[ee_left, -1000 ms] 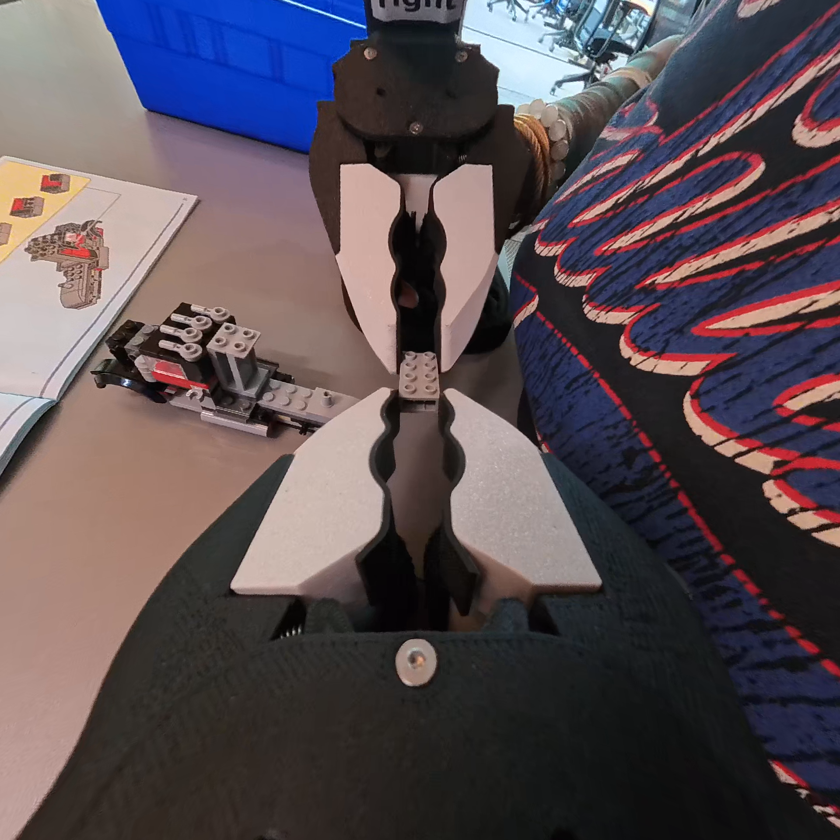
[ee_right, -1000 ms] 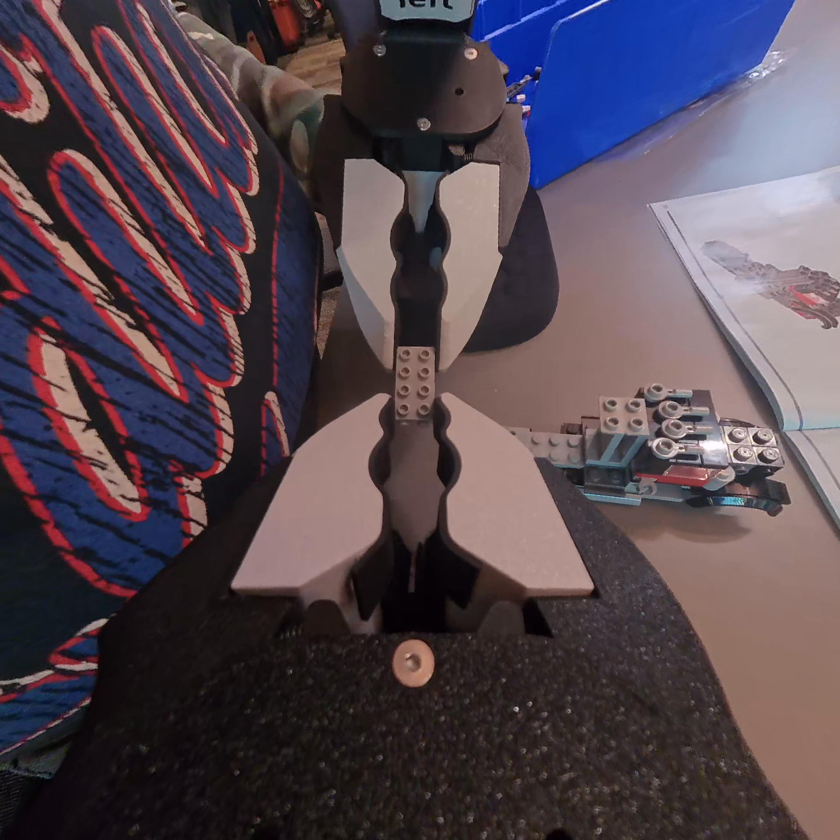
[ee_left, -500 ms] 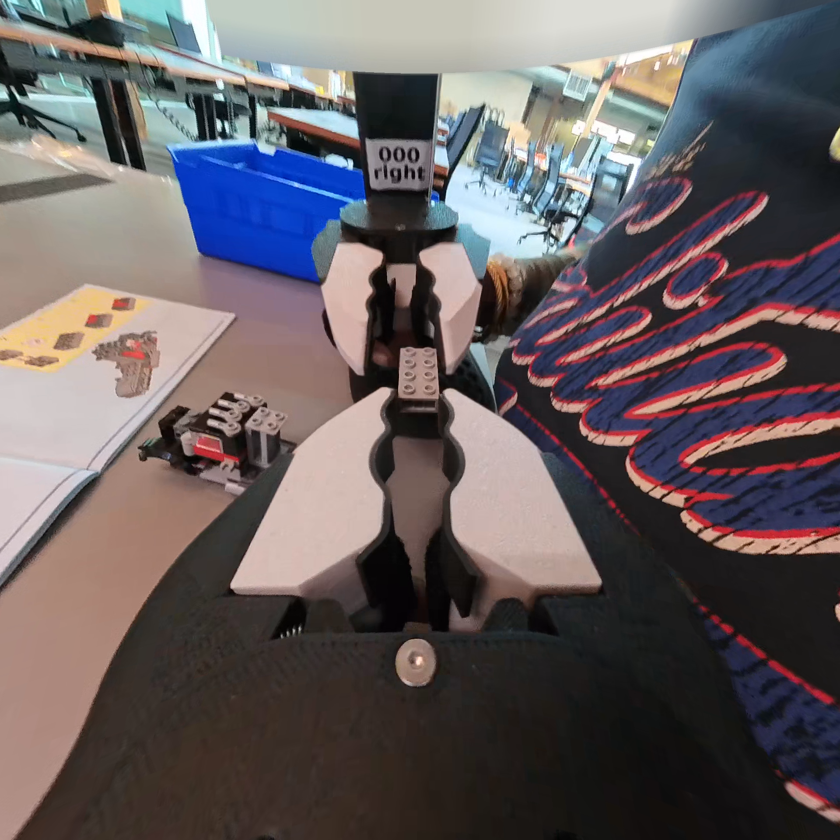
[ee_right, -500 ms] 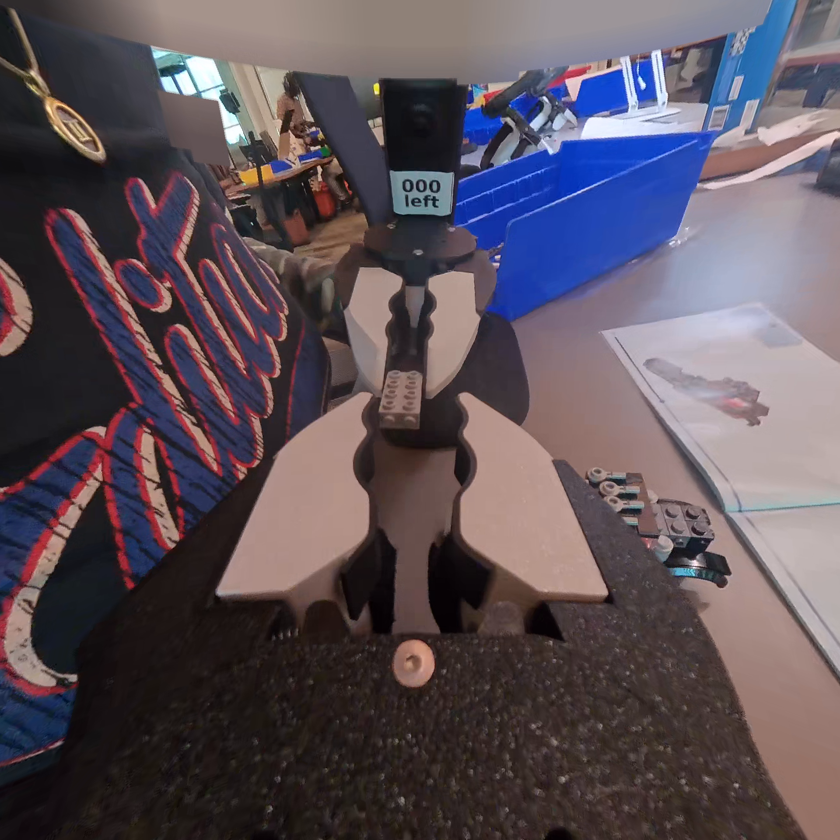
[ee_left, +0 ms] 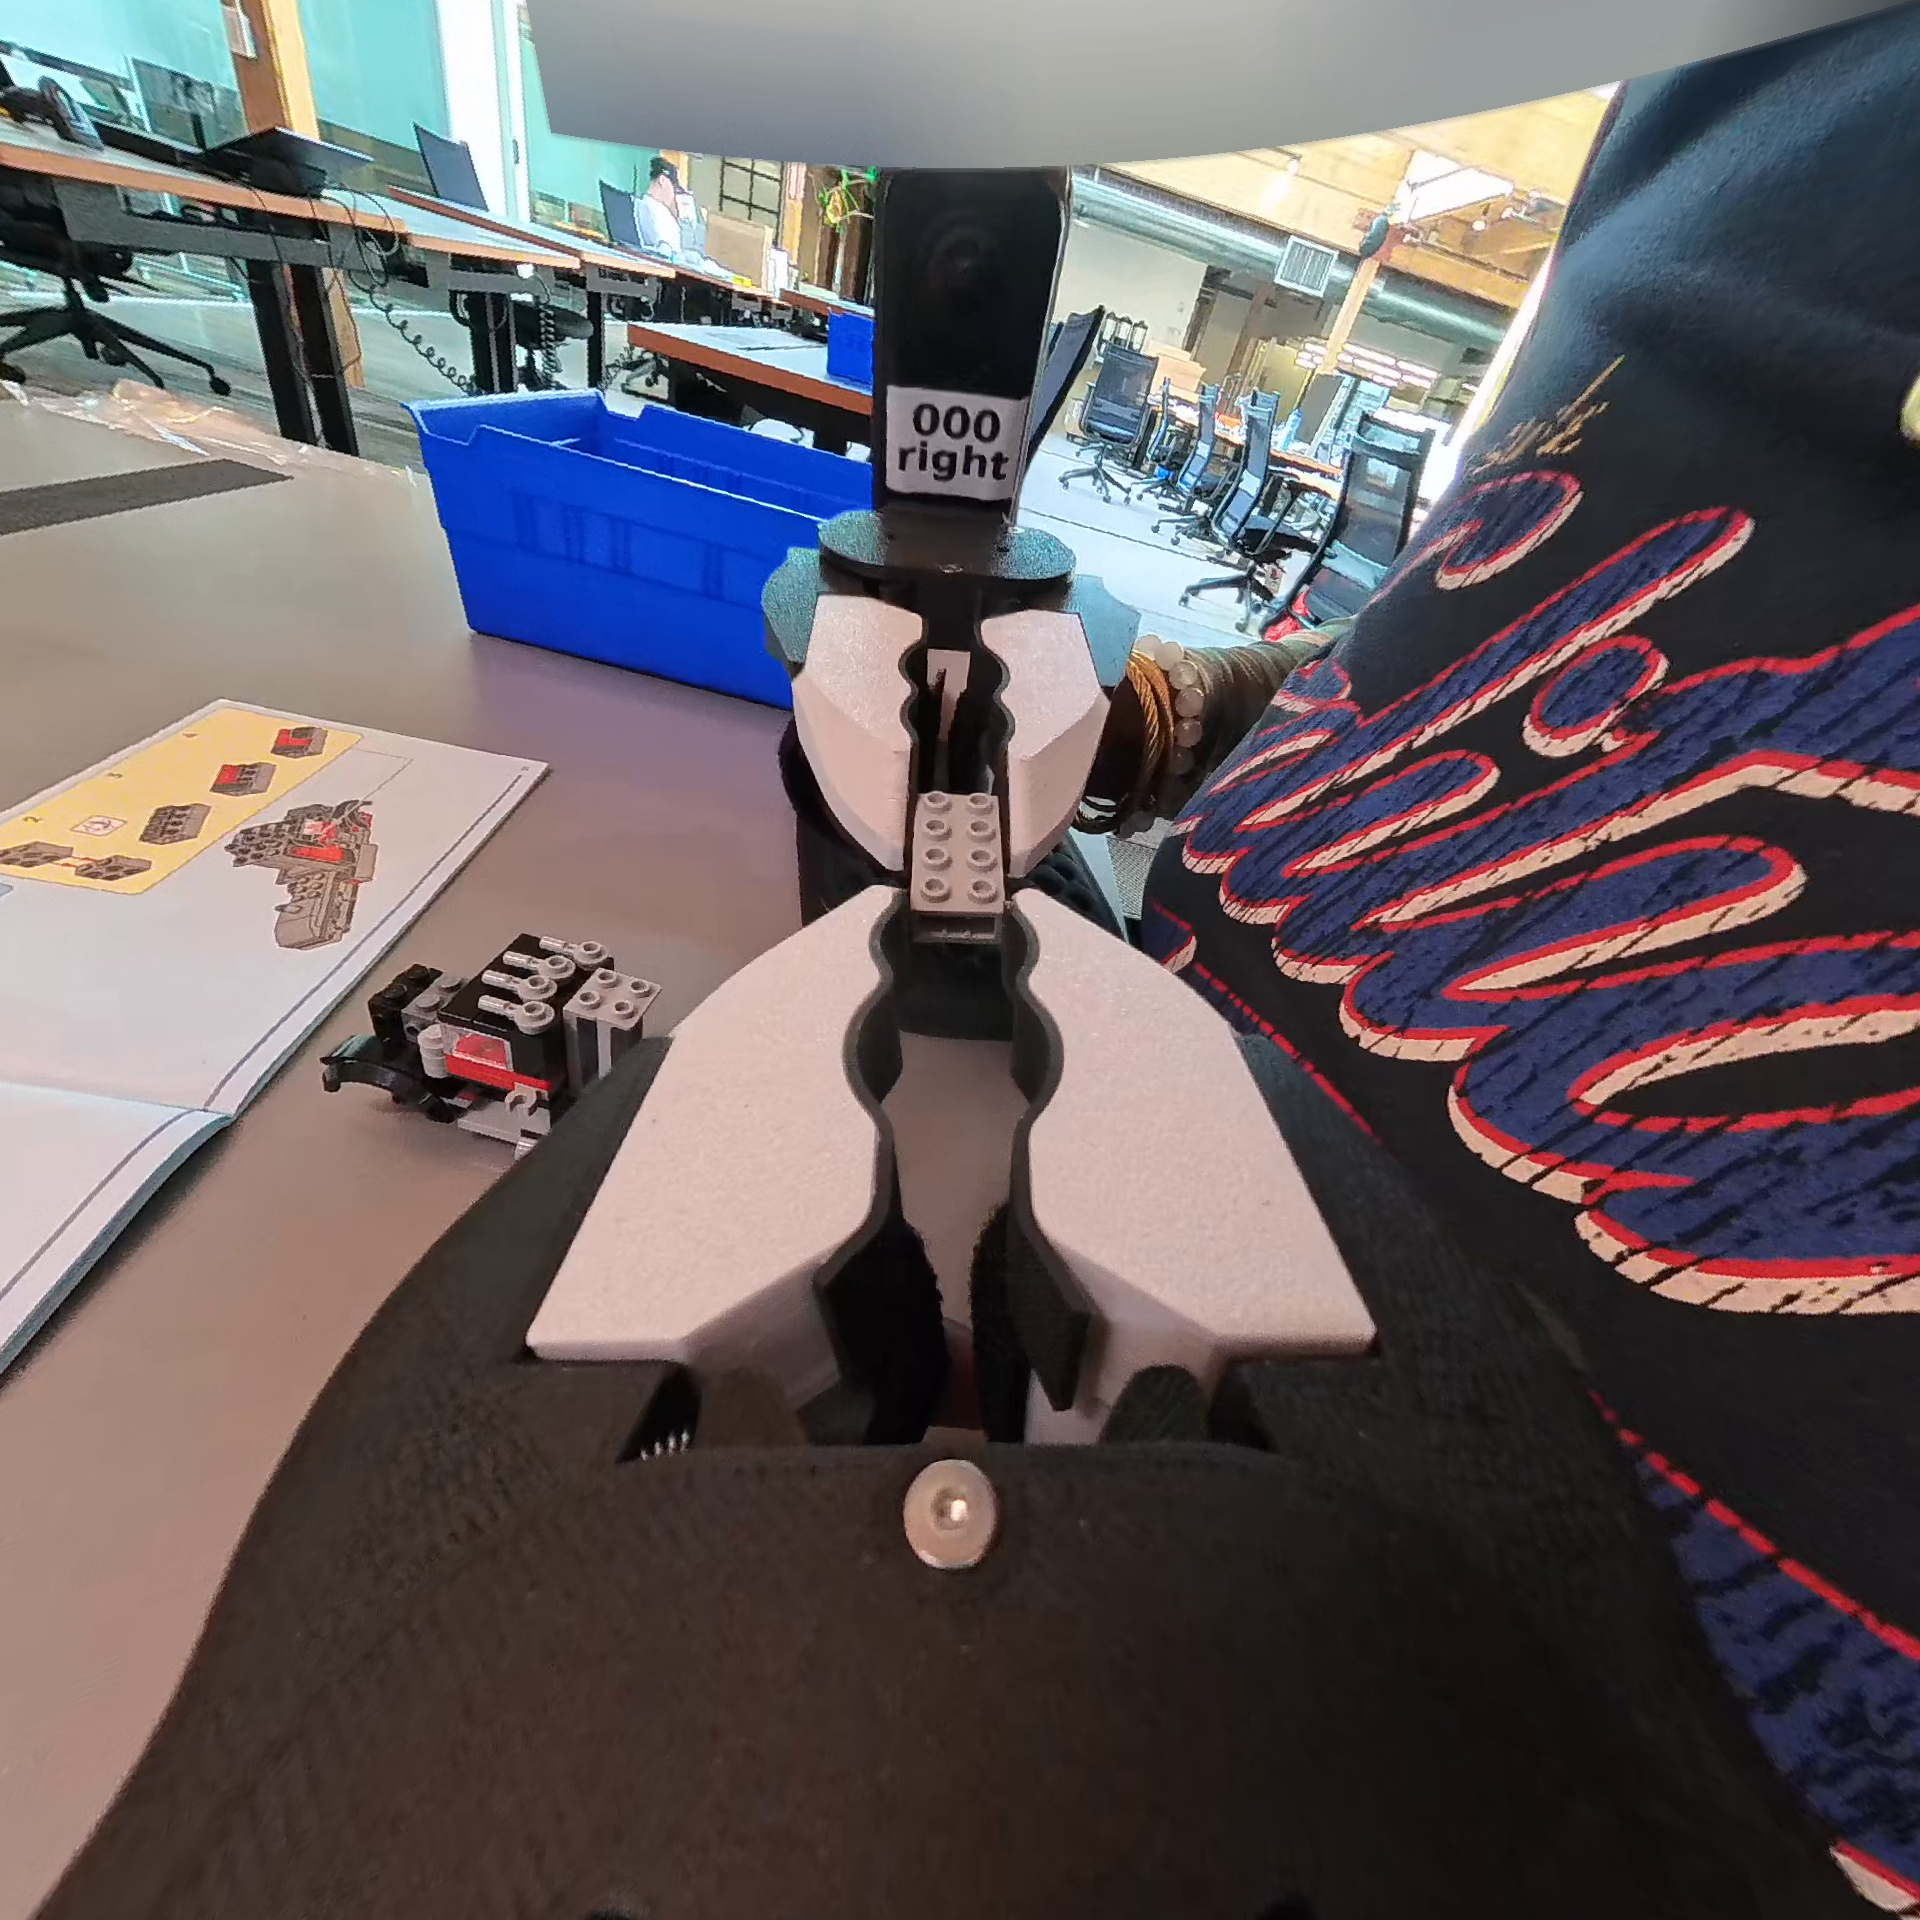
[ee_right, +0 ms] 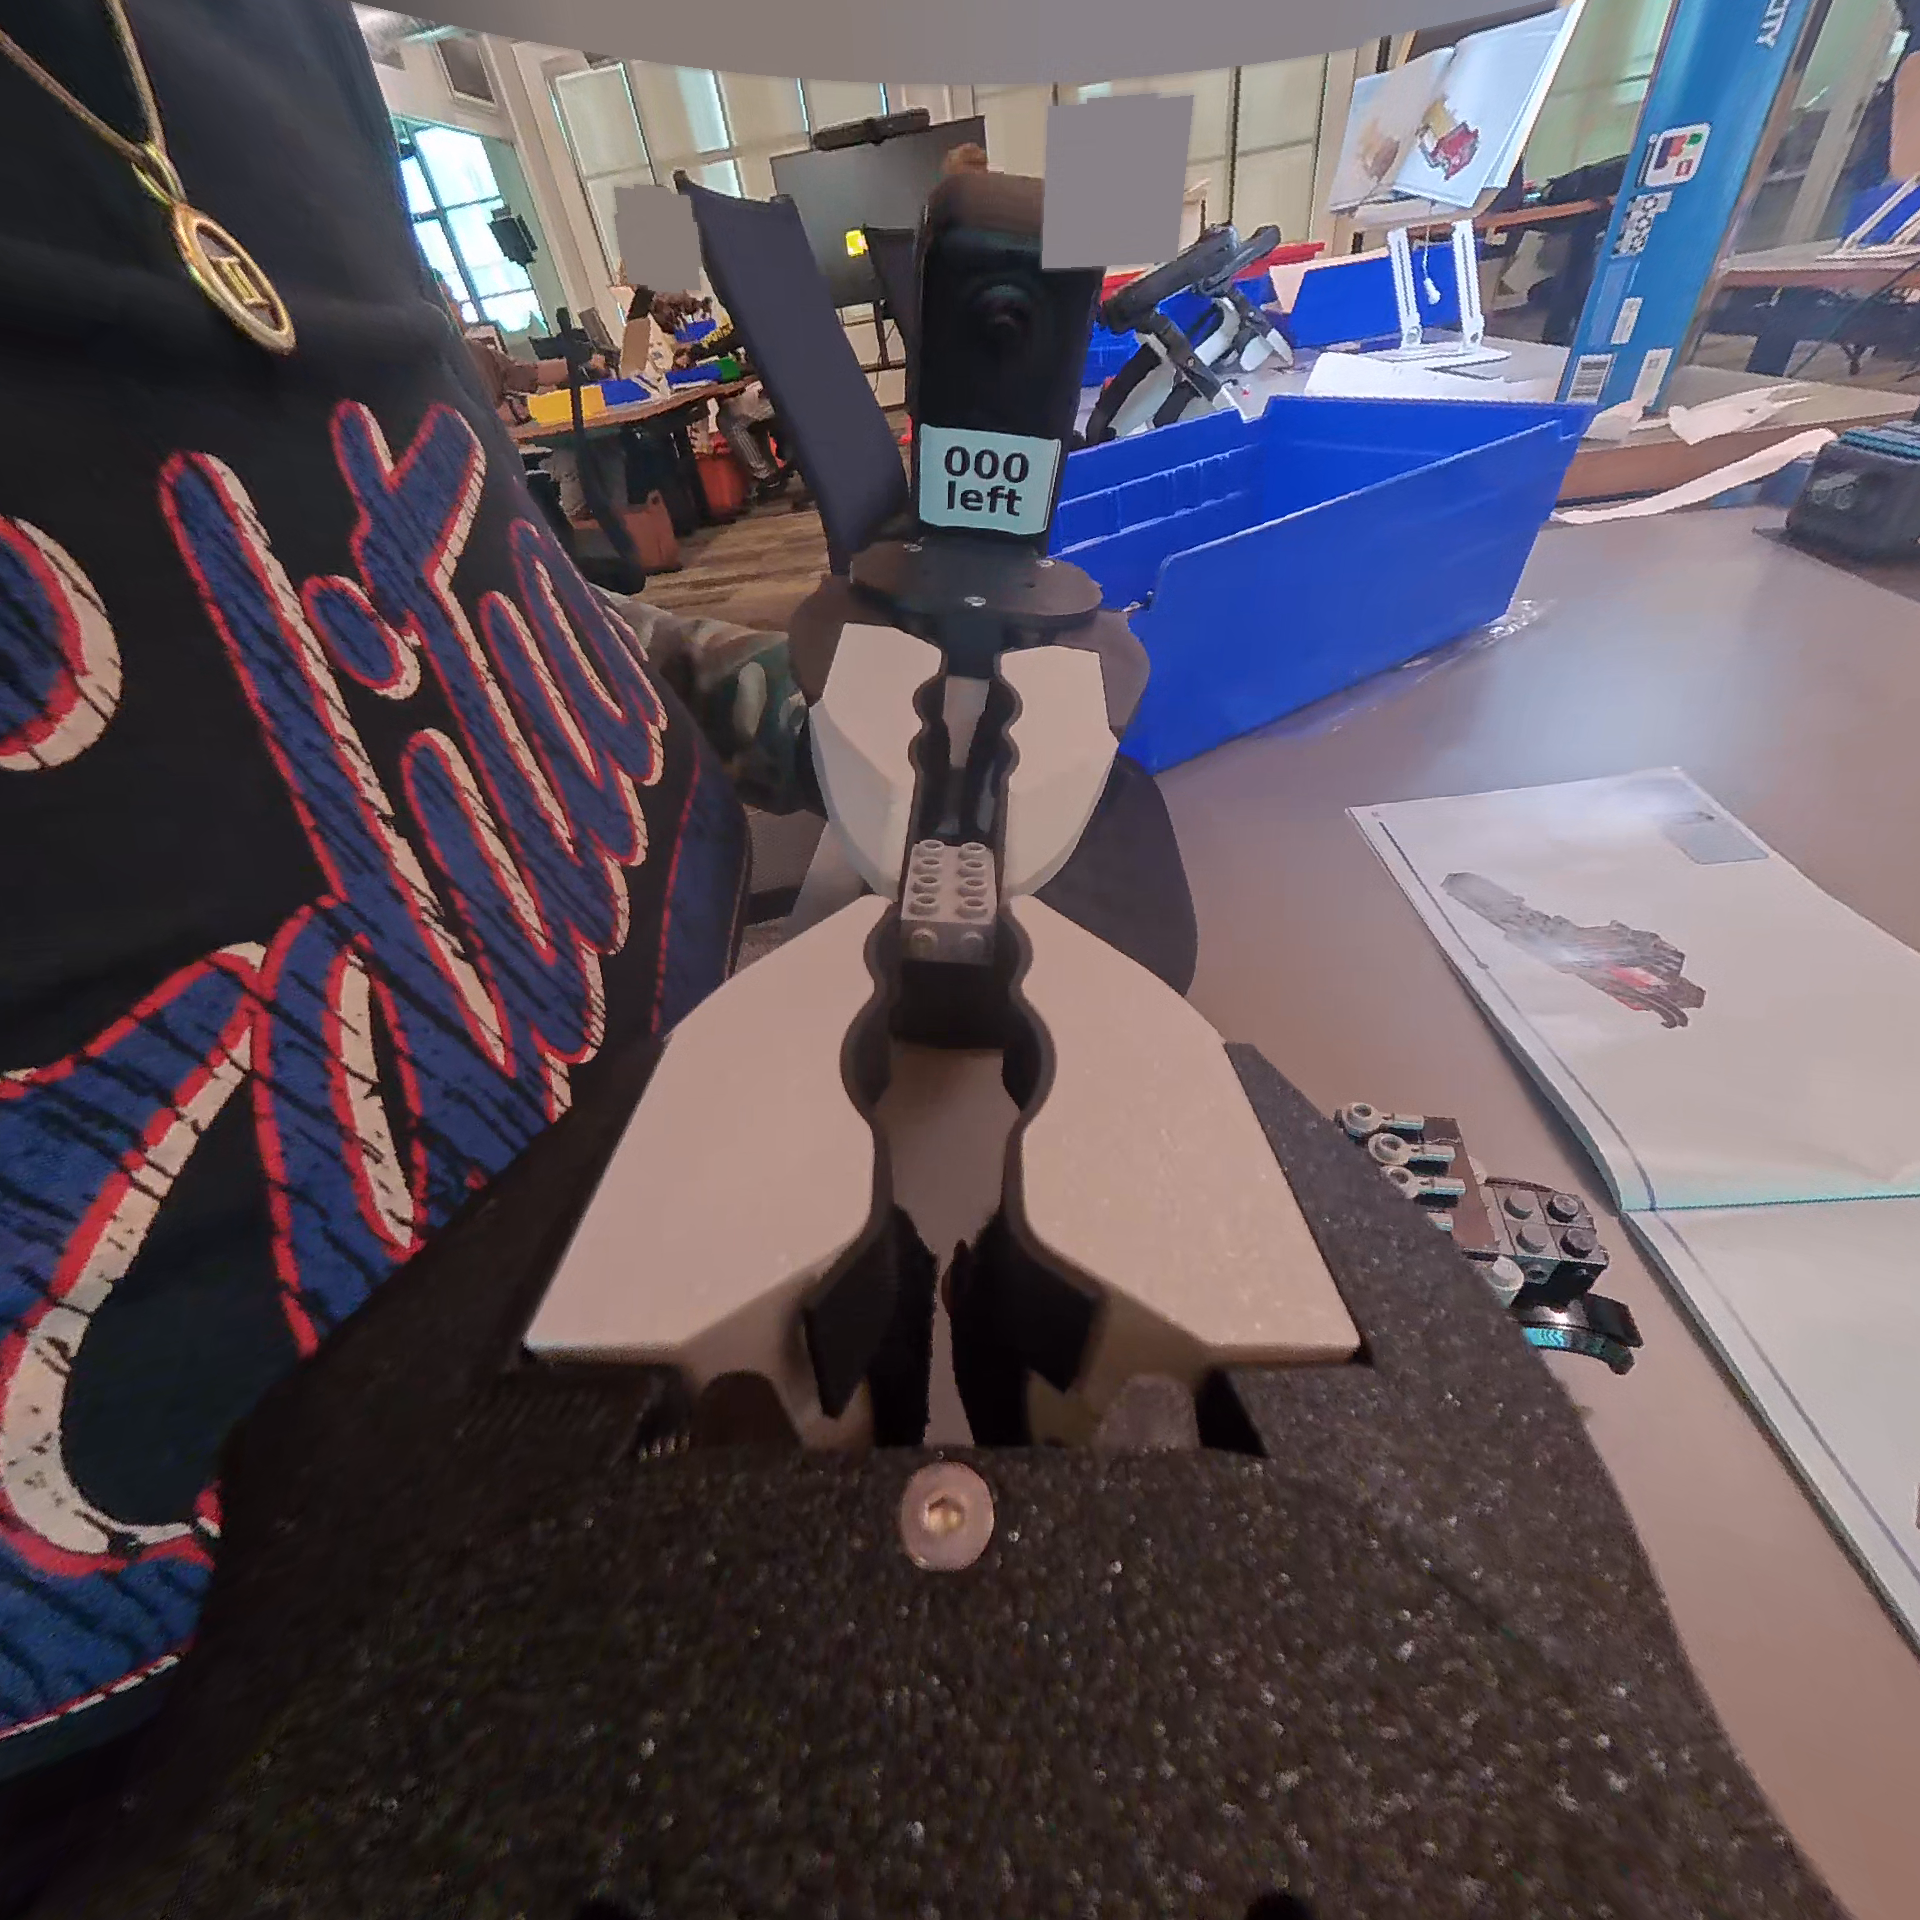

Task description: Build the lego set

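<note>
A grey two-by-four Lego piece (ee_left: 958,847) hangs in the air between my two grippers, which face each other tip to tip. My left gripper (ee_left: 956,920) is shut on its near end. My right gripper (ee_left: 956,875) is shut on its far end. In the right wrist view, the piece (ee_right: 951,878) sits in the right gripper (ee_right: 948,935), with the left gripper (ee_right: 948,891) beyond it. The partly built black, grey and red model (ee_left: 499,1029) lies on the table below, half hidden by my gripper bodies. It also shows in the right wrist view (ee_right: 1496,1216).
An open instruction booklet (ee_left: 208,914) (ee_right: 1714,987) lies on the grey table (ee_left: 260,582) beside the model. A blue bin (ee_left: 623,551) (ee_right: 1299,582) stands behind it. A person's torso in a black printed shirt (ee_left: 1558,935) (ee_right: 260,727) is close beside the grippers. Only a small space, under 4 cm, lies between the two pairs of fingers.
Both grippers have tilted up from facing the table to roughly level, still tip to tip. The right gripper's jaws widened half a second ago and are narrow on the piece again.
</note>
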The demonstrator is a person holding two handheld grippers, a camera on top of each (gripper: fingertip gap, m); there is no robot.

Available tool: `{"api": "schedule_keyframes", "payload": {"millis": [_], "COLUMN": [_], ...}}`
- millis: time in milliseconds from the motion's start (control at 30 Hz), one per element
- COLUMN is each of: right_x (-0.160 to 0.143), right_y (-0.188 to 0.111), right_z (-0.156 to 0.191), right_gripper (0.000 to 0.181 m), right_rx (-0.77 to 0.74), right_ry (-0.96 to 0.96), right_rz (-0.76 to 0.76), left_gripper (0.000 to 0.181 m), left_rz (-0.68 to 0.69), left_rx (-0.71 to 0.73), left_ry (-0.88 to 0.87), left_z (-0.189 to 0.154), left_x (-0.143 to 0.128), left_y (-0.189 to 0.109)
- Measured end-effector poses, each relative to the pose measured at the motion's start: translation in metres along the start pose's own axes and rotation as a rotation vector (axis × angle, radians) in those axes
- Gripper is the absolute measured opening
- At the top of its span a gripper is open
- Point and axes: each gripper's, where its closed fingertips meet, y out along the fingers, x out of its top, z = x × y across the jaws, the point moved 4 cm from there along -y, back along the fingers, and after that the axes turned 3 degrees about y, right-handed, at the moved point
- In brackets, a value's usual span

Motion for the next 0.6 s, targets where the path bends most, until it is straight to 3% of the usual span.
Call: {"api": "schedule_keyframes", "payload": {"millis": [600], "right_x": [0.0043], "right_y": [0.0003], "right_z": [-0.009], "right_gripper": [0.017], "right_rx": [-0.006], "right_ry": [-0.05], "right_rz": [0.044], "left_gripper": [0.016], "left_rz": [0.02], "left_rx": [0.011], "left_ry": [0.07], "left_z": [0.0089], "left_x": [0.0044], "left_y": [-0.0021]}}
